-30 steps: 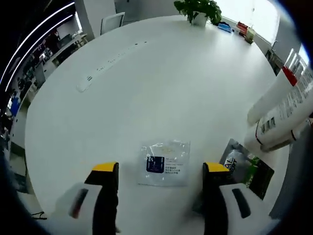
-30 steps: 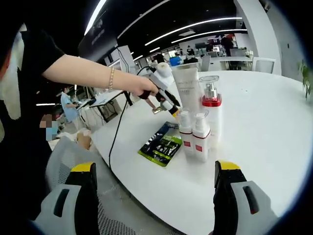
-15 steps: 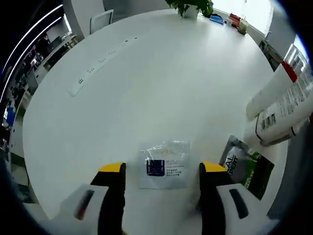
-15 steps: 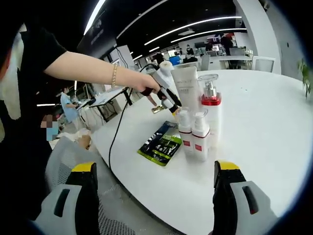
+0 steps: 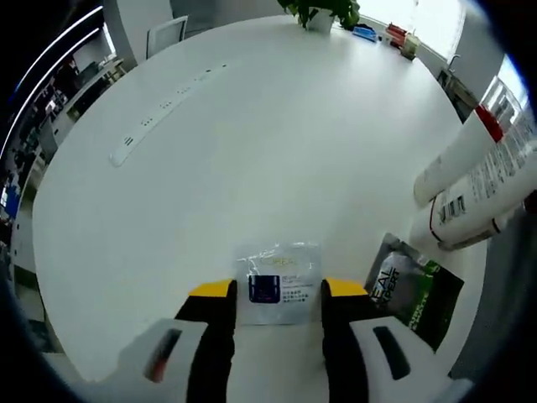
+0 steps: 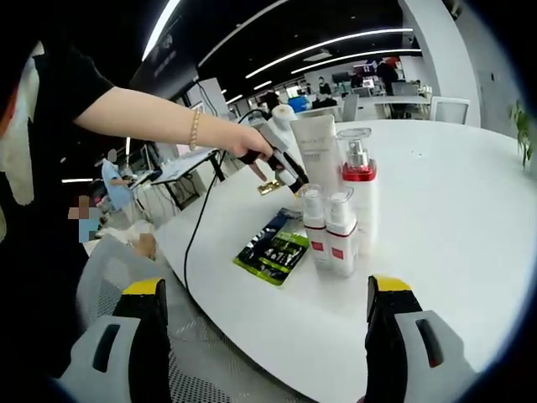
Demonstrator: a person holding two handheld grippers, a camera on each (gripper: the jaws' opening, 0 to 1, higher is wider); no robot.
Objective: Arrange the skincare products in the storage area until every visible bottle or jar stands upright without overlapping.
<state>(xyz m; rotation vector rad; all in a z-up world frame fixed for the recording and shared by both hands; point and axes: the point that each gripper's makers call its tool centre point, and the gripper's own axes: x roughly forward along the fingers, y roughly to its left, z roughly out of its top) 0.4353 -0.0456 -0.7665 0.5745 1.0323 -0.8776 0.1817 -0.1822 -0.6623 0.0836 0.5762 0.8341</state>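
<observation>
A clear sachet (image 5: pixel 277 281) with a dark blue label lies flat on the white table (image 5: pixel 252 126). My left gripper (image 5: pixel 278 290) is open, and its narrowed yellow-tipped jaws stand close on either side of the sachet. A green and black sachet (image 5: pixel 415 290) lies just to the right, under white bottles (image 5: pixel 470 189). In the right gripper view two small red-banded bottles (image 6: pixel 329 233), a tall red-collared pump bottle (image 6: pixel 361 189) and a white tube (image 6: pixel 317 151) stand upright together. The green sachet (image 6: pixel 273 248) lies beside them. My right gripper (image 6: pixel 267 287) is wide open near the table edge, holding nothing.
A person's hand holds the left gripper (image 6: pixel 294 180) down over the table behind the bottles, its cable trailing off the edge. A long white power strip (image 5: pixel 168 109) crosses the far table. A potted plant (image 5: pixel 323 10) and small items stand at the far rim.
The left gripper's jaws have narrowed from wide apart to close beside the clear sachet, and that camera has moved lower and nearer. The right gripper has stayed put.
</observation>
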